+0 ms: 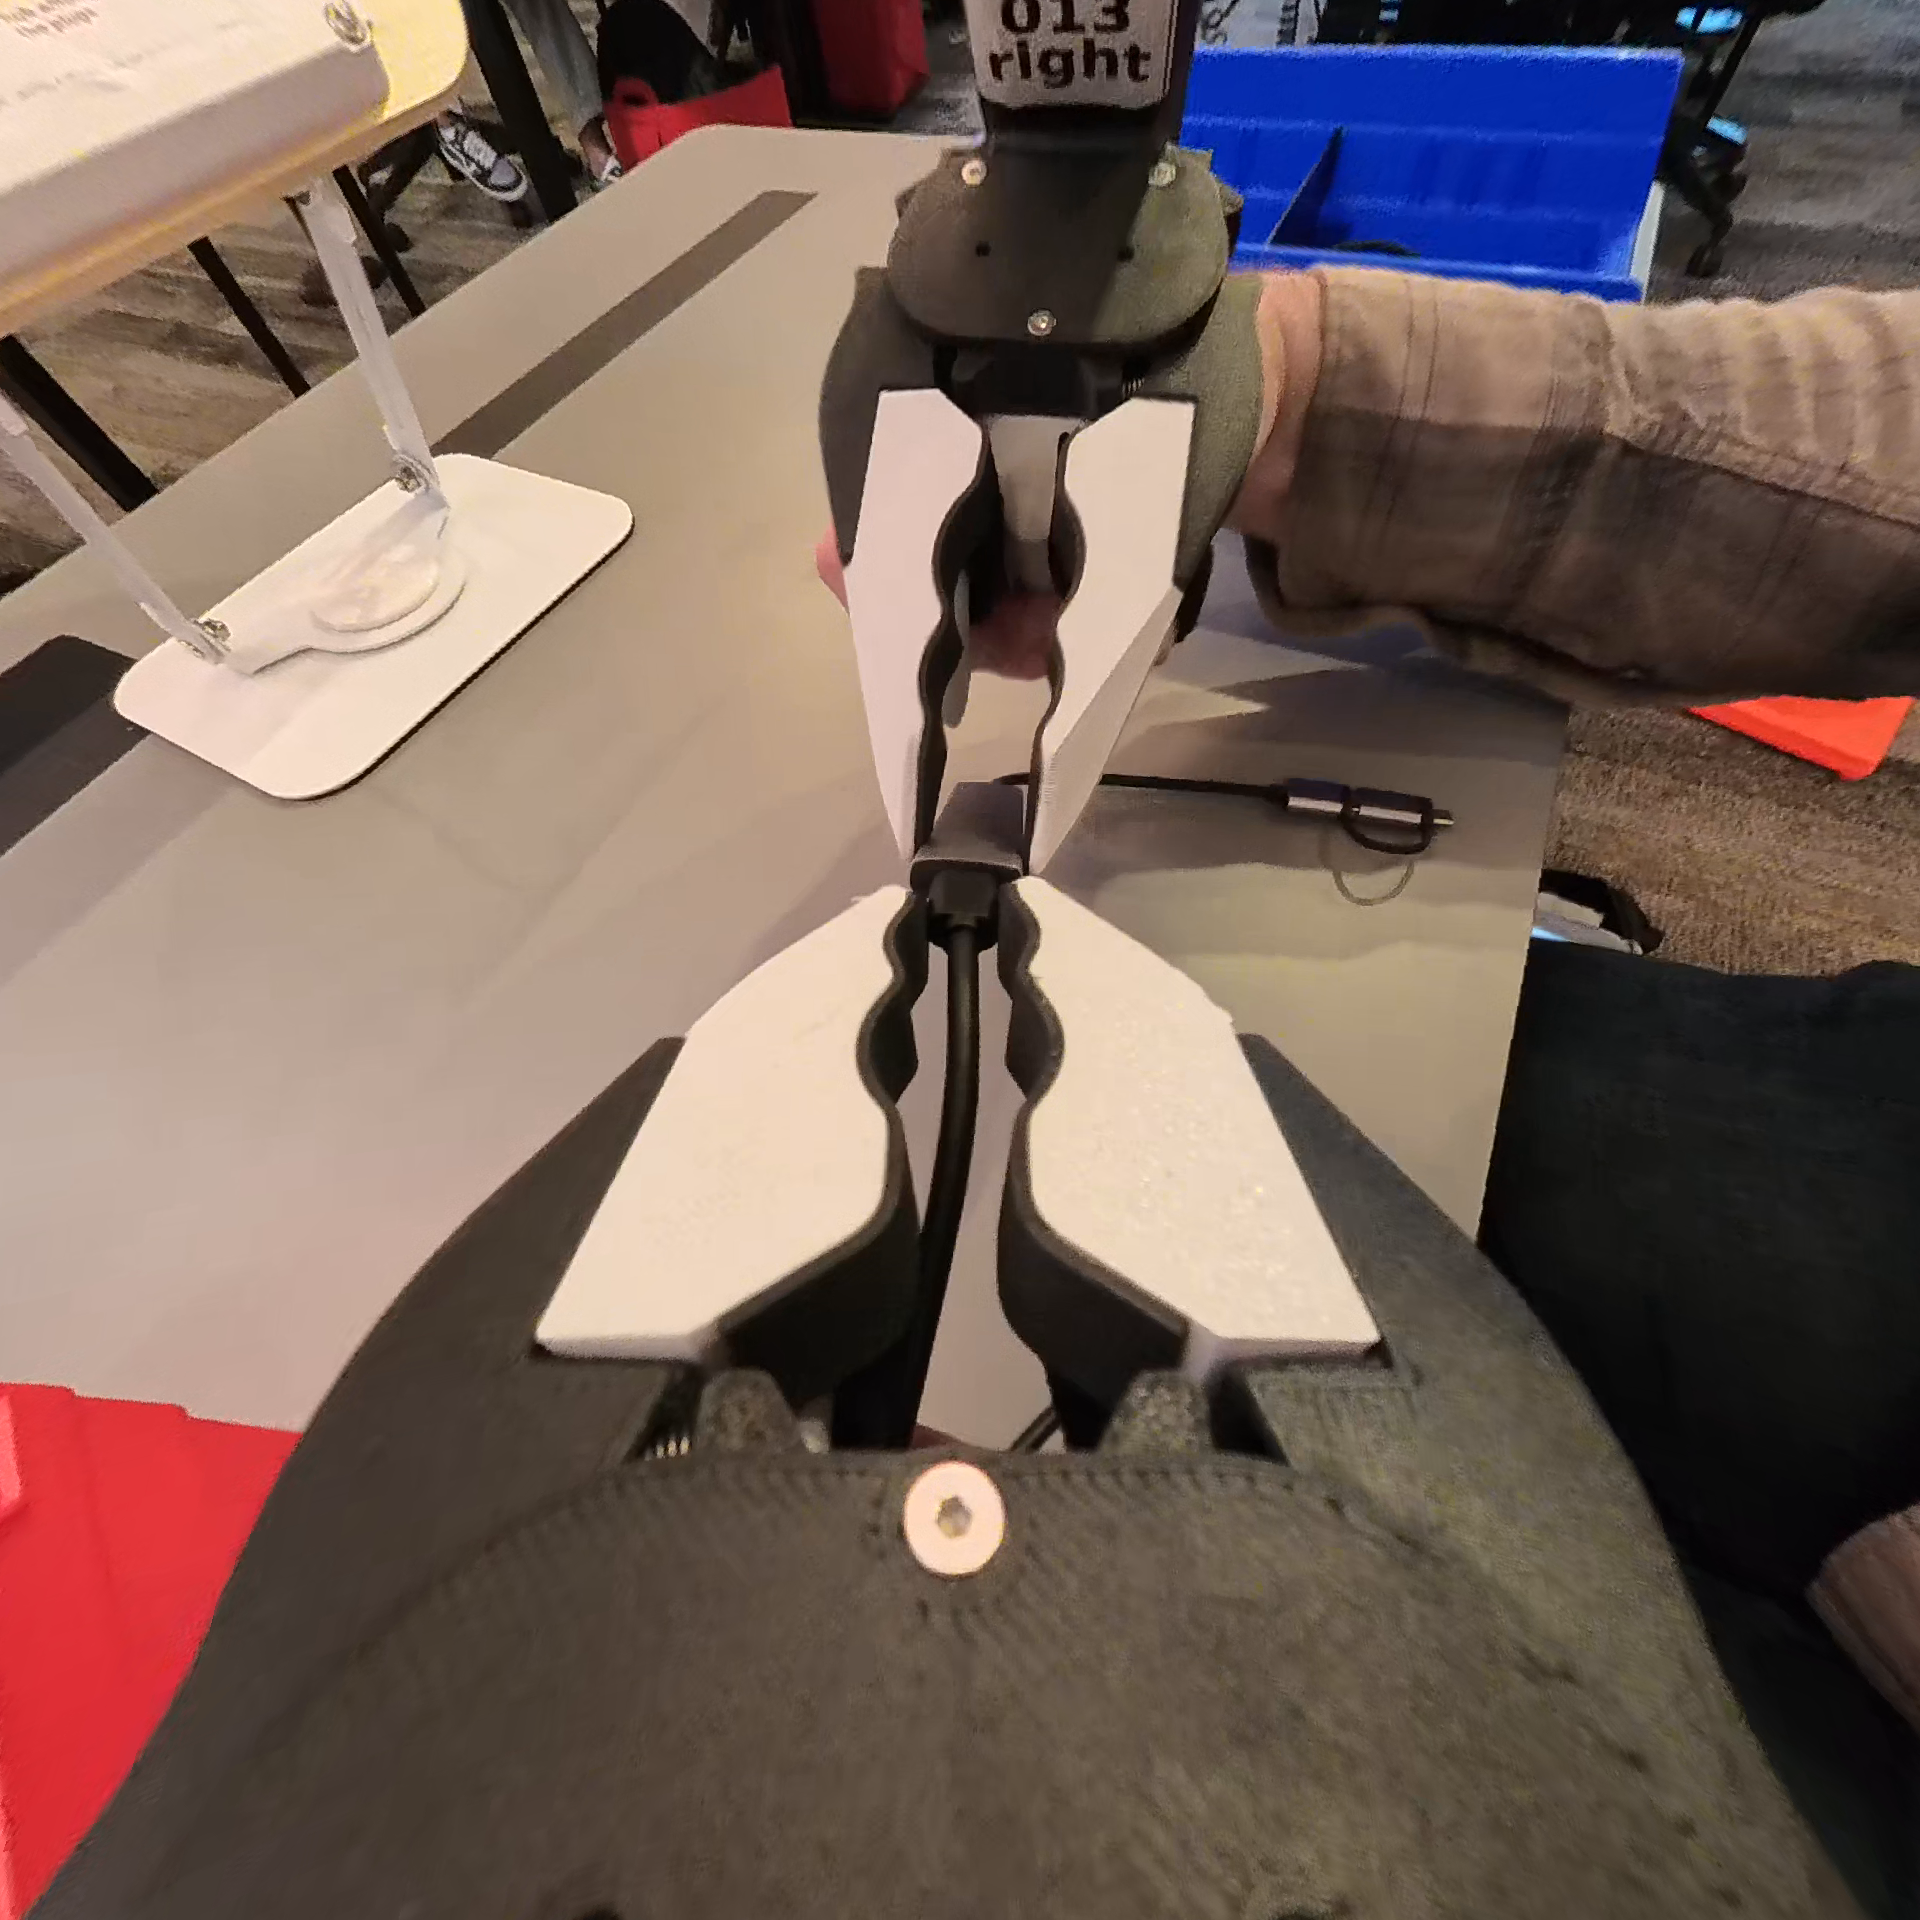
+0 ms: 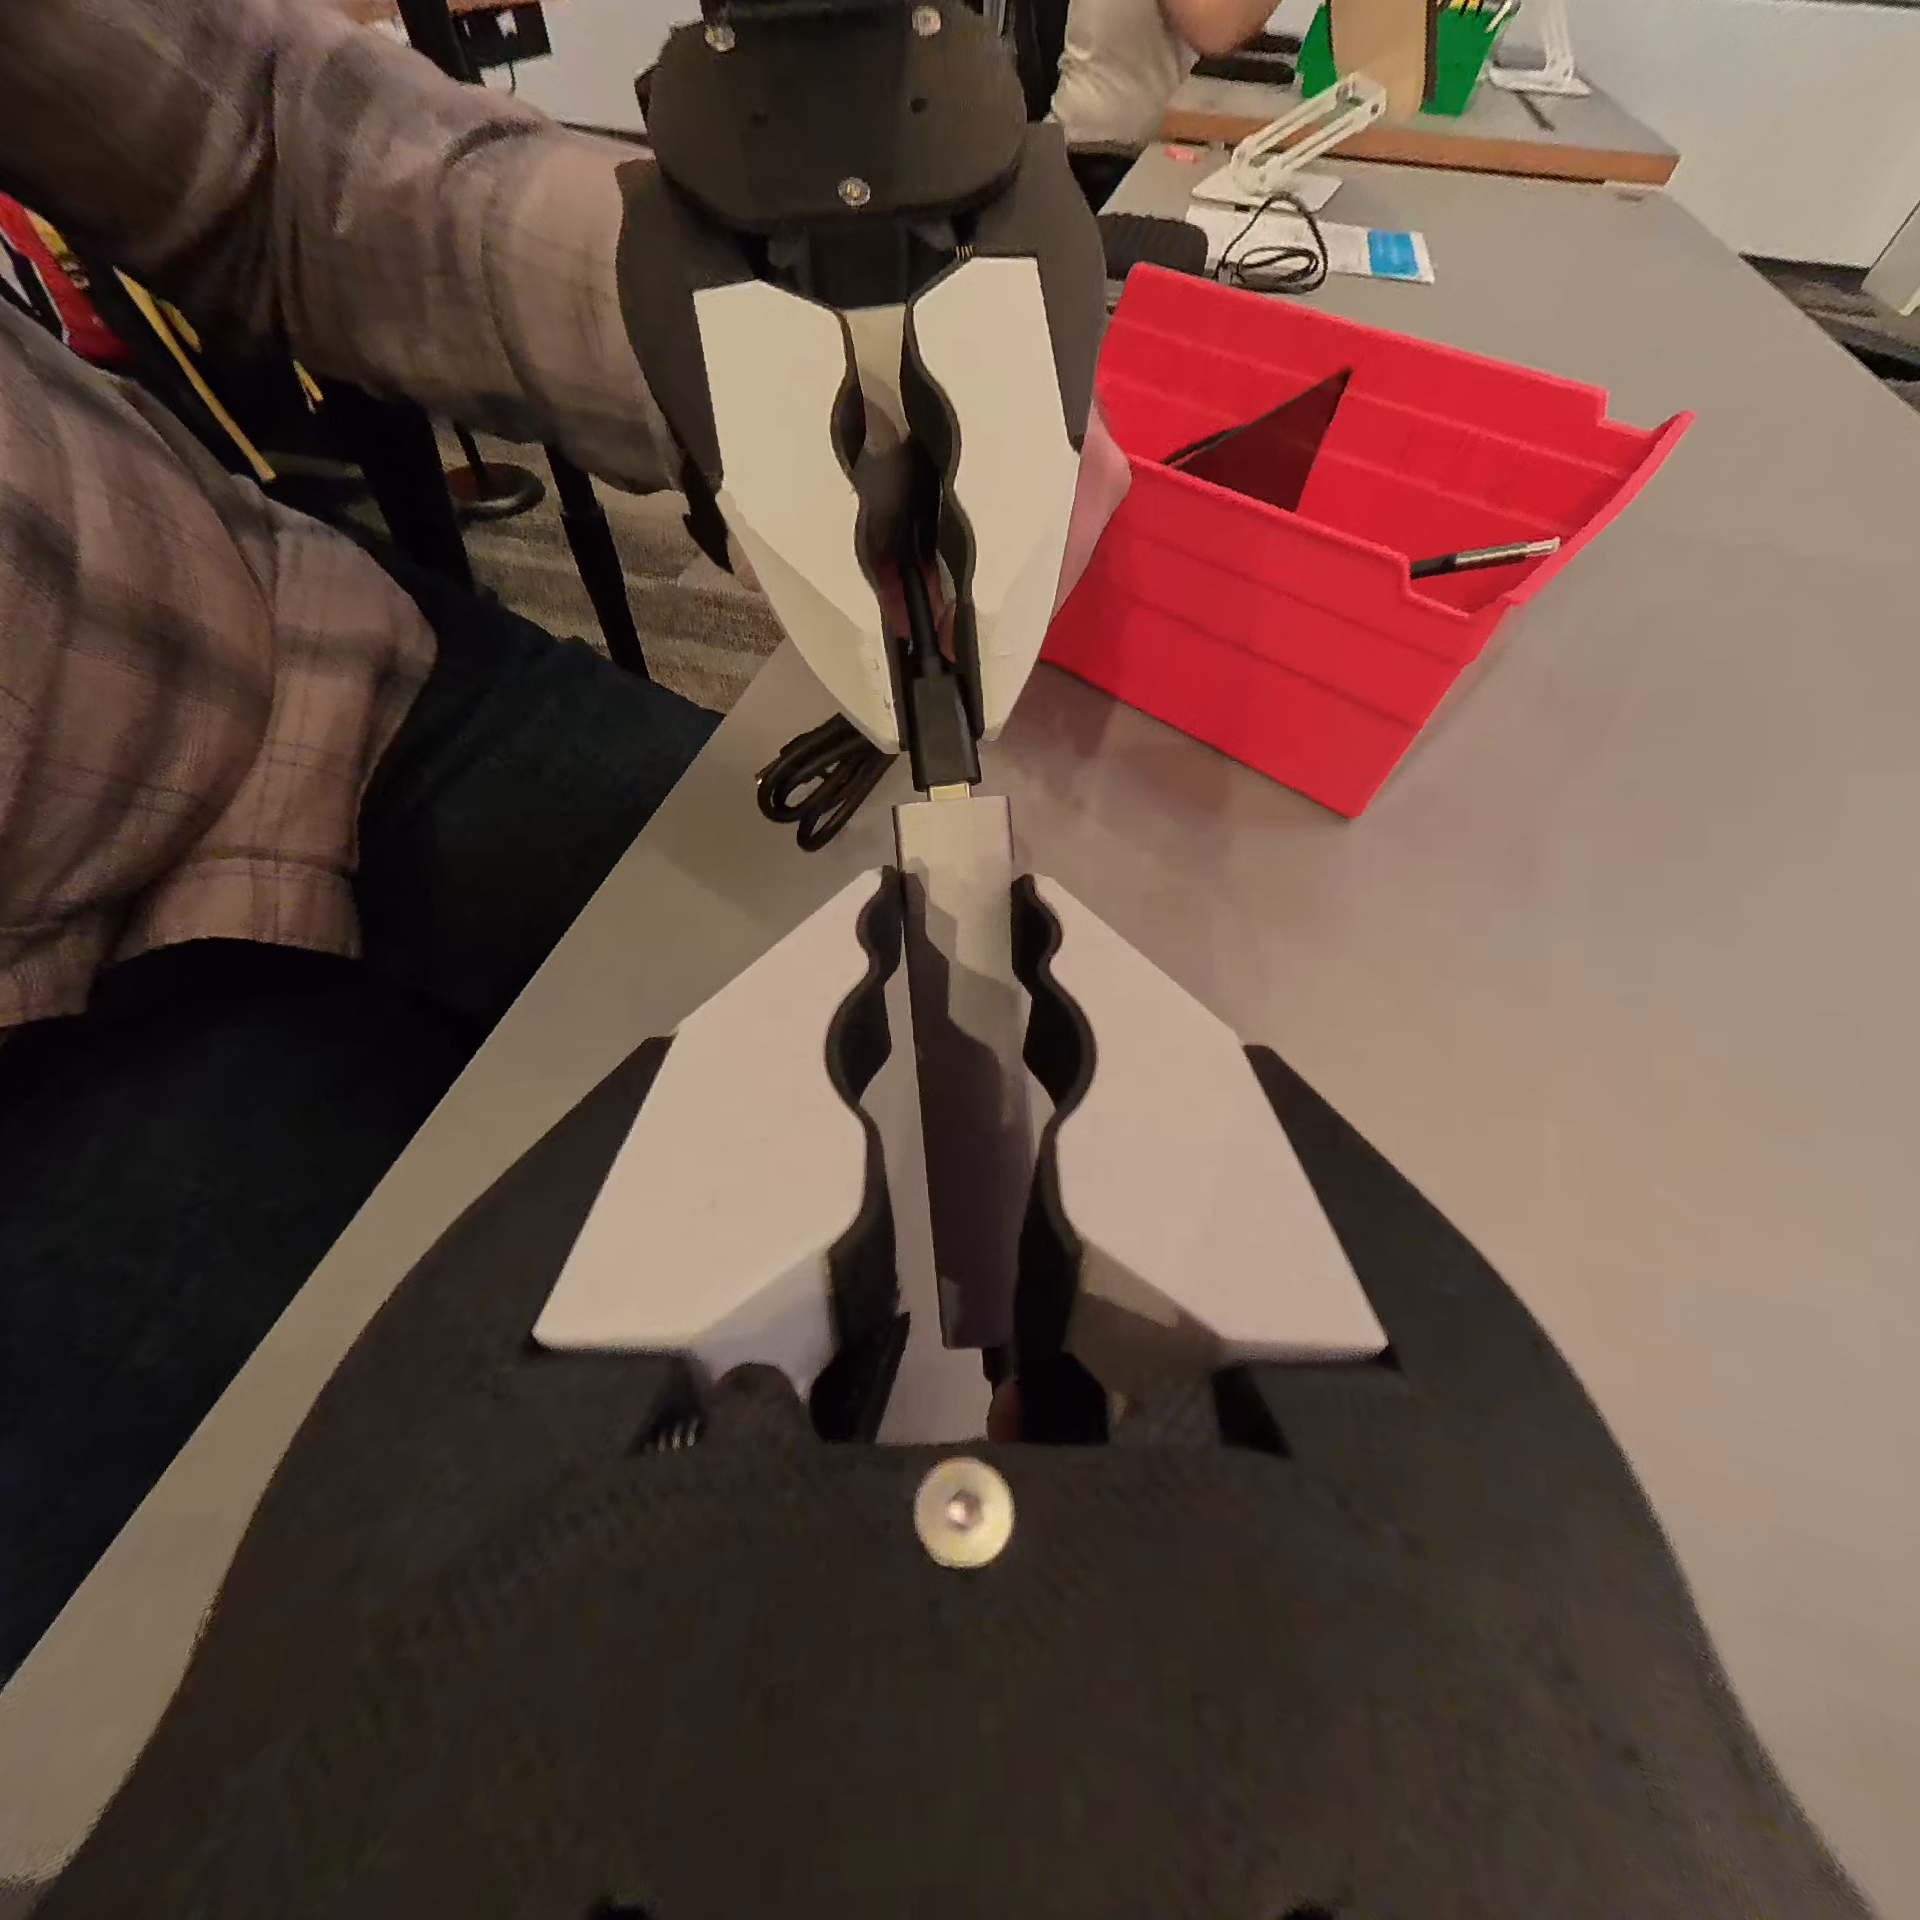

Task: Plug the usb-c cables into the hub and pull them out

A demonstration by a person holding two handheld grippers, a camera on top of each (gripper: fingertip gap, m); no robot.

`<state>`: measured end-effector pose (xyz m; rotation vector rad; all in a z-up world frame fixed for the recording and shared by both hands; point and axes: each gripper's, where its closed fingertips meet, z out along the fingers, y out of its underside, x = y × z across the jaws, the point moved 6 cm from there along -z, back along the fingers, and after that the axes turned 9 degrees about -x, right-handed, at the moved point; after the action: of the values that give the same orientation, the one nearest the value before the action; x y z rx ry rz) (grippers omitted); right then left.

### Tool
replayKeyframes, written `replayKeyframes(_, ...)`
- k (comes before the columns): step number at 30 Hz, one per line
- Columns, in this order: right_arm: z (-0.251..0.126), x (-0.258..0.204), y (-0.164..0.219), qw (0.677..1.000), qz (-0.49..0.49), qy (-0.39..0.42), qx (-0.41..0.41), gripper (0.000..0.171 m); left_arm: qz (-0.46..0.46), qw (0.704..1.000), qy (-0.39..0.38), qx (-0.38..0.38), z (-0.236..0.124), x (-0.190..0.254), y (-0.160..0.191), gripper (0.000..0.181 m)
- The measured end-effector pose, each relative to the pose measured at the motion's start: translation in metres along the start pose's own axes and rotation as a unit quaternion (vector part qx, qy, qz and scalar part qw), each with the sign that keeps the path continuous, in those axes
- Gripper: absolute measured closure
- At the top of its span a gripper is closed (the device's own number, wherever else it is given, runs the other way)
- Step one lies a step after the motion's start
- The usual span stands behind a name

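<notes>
My left gripper (image 1: pixel 961 896) is shut on the black plug (image 1: pixel 961 902) of a USB-C cable (image 1: pixel 951 1122); the cable runs back between its fingers. My right gripper (image 2: pixel 956 899) is shut on a slim grey hub (image 2: pixel 961 1039), held above the grey table (image 2: pixel 1455 1039). The two grippers face each other tip to tip. In the right wrist view, the left gripper (image 2: pixel 940 727) holds the plug (image 2: pixel 943 732) with its metal tip (image 2: pixel 949 792) at the hub's end face; a little metal shows. In the left wrist view, the right gripper (image 1: pixel 974 842) holds the hub (image 1: pixel 974 821).
A red bin (image 2: pixel 1351 603) with a metal-tipped cable end (image 2: pixel 1486 556) stands beside the grippers. A blue bin (image 1: pixel 1434 156) is at the far side. A second cable with an adapter (image 1: pixel 1361 805) lies on the table. A white stand (image 1: pixel 374 644) is at the left. Cable coils (image 2: pixel 821 779) lie by the table edge. The grippers are tip to tip, or close to it.
</notes>
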<state>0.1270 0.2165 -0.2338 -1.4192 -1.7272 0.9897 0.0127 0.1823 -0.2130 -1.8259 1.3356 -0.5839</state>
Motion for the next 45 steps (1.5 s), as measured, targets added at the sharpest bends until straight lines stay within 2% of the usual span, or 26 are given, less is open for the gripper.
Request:
replayKeyframes(1, -0.0006, 0.0000, 0.0000, 1.000, 0.001, 0.001, 0.004, 0.153, -0.005, 1.000, 0.002, 0.005, 0.0001, -0.0001, 0.0000, 0.169)
replayKeyframes(14, -0.0026, -0.0012, -0.0009, 1.000, 0.000, 0.014, 0.019, 0.153, -0.034, 0.999, 0.012, 0.033, -0.0006, -0.0016, -0.0009, 0.169)
replayKeyframes(32, 0.0002, -0.0017, 0.0018, 1.000, 0.000, 0.014, 0.026, 0.153, -0.016, 1.000, 0.003, 0.009, 0.0008, -0.0002, 0.0006, 0.169)
replayKeyframes(45, 0.0052, -0.0032, 0.0032, 1.000, -0.011, 0.012, -0.008, 0.154, -0.010, 1.000, 0.009, -0.012, 0.0049, 0.0009, 0.0061, 0.168)
